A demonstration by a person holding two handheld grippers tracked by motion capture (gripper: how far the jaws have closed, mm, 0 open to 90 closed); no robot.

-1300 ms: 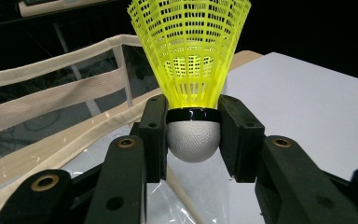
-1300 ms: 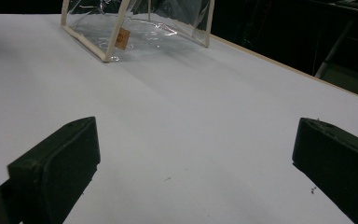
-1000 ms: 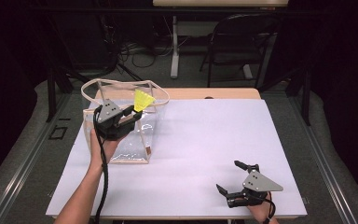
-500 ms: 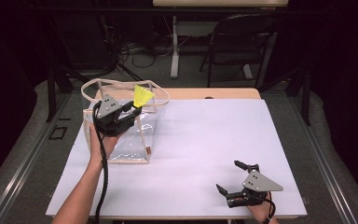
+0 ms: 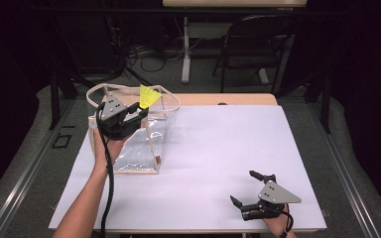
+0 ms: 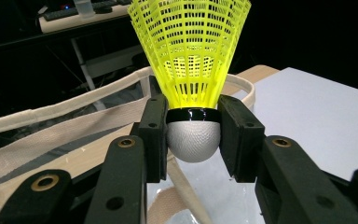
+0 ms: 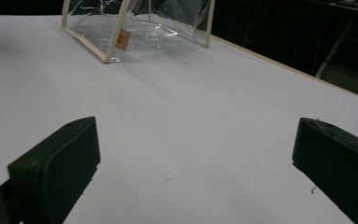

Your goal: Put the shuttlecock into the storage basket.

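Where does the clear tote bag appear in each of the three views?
High view: clear tote bag stands left of centre on the white table.
Left gripper view: its cream rim runs behind and below the yellow shuttlecock.
Right gripper view: its base at top left.
Shared landmark: the bag's cream trim.

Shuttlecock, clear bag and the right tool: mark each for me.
shuttlecock (image 6: pixel 193 140), left gripper view, on its white rounded cork.
clear bag (image 5: pixel 134 148), high view, on its transparent front wall.
right tool (image 5: pixel 252 187), high view, midway between its open jaw tips.
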